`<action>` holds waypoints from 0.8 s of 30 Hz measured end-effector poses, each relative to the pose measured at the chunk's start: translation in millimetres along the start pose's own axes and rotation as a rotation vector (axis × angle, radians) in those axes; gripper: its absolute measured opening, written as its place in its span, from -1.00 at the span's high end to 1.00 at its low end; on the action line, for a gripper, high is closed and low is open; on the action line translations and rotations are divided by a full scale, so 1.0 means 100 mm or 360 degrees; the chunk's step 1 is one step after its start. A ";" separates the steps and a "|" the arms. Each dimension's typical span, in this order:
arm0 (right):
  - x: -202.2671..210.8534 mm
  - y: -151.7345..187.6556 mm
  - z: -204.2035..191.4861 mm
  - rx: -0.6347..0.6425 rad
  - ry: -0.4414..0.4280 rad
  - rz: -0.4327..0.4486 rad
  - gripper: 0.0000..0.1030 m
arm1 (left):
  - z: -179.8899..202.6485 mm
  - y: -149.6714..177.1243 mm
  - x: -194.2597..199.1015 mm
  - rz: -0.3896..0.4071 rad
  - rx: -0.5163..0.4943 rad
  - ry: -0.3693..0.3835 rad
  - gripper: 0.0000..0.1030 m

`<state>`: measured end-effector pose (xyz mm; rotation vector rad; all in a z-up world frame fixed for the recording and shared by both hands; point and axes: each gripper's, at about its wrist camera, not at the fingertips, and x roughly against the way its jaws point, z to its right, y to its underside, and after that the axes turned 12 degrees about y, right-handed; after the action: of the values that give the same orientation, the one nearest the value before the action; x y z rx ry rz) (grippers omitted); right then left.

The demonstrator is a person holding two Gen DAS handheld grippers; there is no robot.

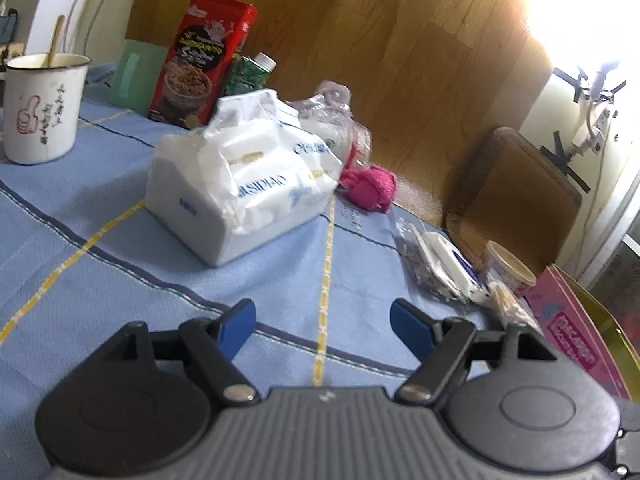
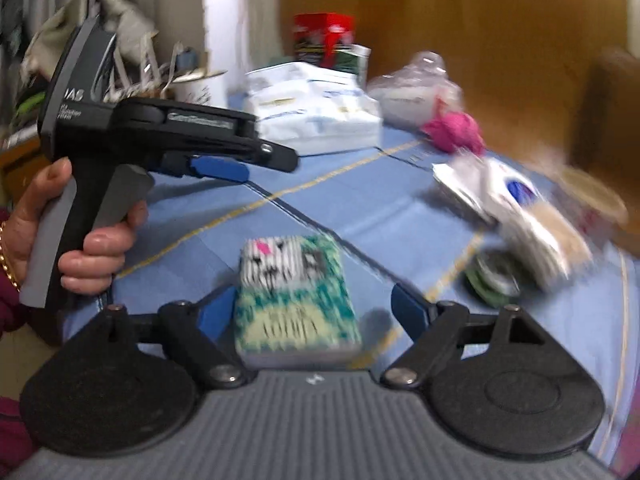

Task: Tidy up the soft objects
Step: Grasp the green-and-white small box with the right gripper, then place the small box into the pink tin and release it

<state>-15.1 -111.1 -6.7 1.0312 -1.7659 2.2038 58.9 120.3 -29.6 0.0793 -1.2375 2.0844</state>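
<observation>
Between the right gripper's (image 2: 308, 308) wide jaws sits a sponge (image 2: 294, 300); left gripper (image 1: 322, 322) gapes over bare cloth (image 1: 120, 240).

Lived-in home, dining corner. Worktop under blue cloth with yellow and navy stripes (image 1: 100, 216). On it: white enamel mug with thumbs-up drawing and spoon (image 1: 42, 108), red cereal tin (image 1: 202, 60), white plastic-wrapped tissue pack (image 1: 244, 176), pink knitted cloth (image 1: 370, 188). Brown wooden chair (image 1: 516, 200) beside worktop, wood-laminate floor (image 1: 400, 40), wall sockets with cables (image 1: 592, 128).
</observation>
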 end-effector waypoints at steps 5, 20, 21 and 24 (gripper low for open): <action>0.07 0.13 0.05 -0.0132 -0.0018 0.0022 -0.67 | 0.24 0.11 0.05 -0.0087 -0.0059 0.0131 -0.44; 0.47 0.20 0.12 -0.0153 0.0130 0.0251 -0.10 | 1.01 0.21 -0.04 -0.0361 -0.0251 0.0348 0.21; 0.58 0.20 0.18 -0.0175 0.0188 0.0301 -0.10 | 1.14 0.16 -0.08 -0.0358 -0.0288 0.0391 0.21; 0.85 0.25 0.40 -0.0234 0.0372 0.0402 -0.10 | 1.59 0.07 -0.29 -0.0371 -0.0415 0.0517 0.21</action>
<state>-75.0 -180.1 25.4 0.5201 -2.0018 2.1818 31.1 -22.9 39.9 -0.2157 -1.2218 1.6461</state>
